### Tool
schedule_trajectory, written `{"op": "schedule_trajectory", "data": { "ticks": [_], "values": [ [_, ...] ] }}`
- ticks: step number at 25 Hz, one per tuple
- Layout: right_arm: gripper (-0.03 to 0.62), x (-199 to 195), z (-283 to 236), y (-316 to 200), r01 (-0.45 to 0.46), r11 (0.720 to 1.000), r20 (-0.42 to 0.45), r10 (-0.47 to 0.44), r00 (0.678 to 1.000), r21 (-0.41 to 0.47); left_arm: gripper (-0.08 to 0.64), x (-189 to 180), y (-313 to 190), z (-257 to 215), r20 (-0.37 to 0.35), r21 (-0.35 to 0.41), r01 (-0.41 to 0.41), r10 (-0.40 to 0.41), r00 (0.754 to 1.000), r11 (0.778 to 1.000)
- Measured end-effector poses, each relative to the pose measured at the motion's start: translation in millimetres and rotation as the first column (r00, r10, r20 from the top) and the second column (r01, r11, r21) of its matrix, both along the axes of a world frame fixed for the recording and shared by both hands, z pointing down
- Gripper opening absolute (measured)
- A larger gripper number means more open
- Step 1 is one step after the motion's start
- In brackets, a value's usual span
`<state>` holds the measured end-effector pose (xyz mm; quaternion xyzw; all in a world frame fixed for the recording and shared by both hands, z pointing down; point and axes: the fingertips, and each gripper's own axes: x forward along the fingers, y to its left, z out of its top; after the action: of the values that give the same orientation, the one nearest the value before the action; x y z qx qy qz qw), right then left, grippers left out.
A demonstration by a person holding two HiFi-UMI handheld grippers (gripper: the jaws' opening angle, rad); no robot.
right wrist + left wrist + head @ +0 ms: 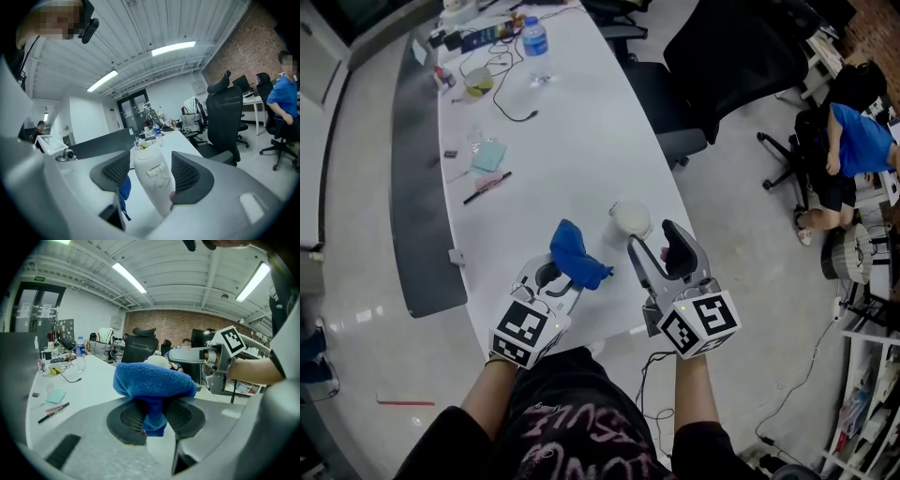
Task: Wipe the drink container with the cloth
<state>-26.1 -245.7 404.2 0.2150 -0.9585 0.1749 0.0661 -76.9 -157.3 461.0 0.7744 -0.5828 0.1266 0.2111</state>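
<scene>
Left gripper [558, 277]: low at table's near edge, jaws pinched on blue cloth [577, 254]; marker cube faces up twd camera
Cloth: bunched, a fold clamped btwn the black pads, rest puffs up over and past the jaw tips; in left gripper view it fills the middle [154, 380], hiding most of what's behind
Right gripper [654, 236]: beside the left one, jaws spread wide, pads not pressing on anything
Drink container [630, 221]: white, upright on table near its edge, right at the right gripper's tips; in right gripper view [149, 187] it stands in the gap btwn the pads, small space on the left side, right side v. close, contact unclear
Cloth vs container: close, just left of it, touching or not – can't tell
Table [581, 122]: long, white, curved edge
Far end: water bottle [535, 42], black cable [512, 109], pen [487, 187], teal pad [489, 155]
Right of table: black office chair [722, 56], seated person in blue top [862, 141]
</scene>
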Motion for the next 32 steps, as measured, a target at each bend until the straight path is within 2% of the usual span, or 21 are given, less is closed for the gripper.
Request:
{"op": "schedule_trajectory", "data": {
  "ticks": [10, 25, 32],
  "values": [
    [0.291, -26.8, 10.0, -6.3, 0.045, 0.999, -0.021, -0.045, 0.999, -0.009, 0.098, -8.7, -11.8, 7.3, -0.022, -0.001, -0.008, 0.008, 1.000, 1.000],
    [0.272, -32.2, 16.1, -8.0, 0.031, 0.999, -0.042, -0.031, 0.999, -0.007, 0.098, -16.6, -15.8, 9.0, -0.042, 0.004, -0.014, 0.014, 0.999, 1.000],
    [0.275, -31.6, 16.5, -8.4, 0.031, 1.000, -0.043, -0.031, 0.999, -0.004, 0.098, -7.4, -27.8, 0.3, -0.041, 0.024, -0.050, 0.051, 0.998, 0.998]
  ]
}}
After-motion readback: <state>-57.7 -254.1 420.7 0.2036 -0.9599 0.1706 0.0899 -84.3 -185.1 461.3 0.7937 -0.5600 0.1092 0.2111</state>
